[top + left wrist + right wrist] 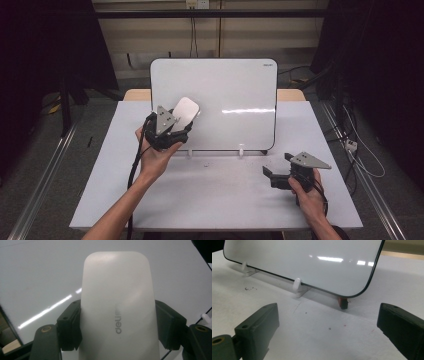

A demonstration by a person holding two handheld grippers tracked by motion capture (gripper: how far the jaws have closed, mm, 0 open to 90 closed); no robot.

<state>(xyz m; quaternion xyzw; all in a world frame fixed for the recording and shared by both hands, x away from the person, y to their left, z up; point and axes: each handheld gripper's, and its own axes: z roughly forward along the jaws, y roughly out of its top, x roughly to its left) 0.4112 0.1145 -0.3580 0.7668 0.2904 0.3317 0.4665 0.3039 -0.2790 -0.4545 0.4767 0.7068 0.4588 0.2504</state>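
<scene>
White plastic eraser [117,312] is pinched across its width in my left gripper [172,125], long axis running straight out past the jaws toward the whiteboard [235,85]. It sits raised in front of the board's lower left area (touching or not, can't tell). Right gripper [278,176] rests low on the table [210,200], jaws spread, nothing between them. Left hand is the nearer one to the board.
</scene>
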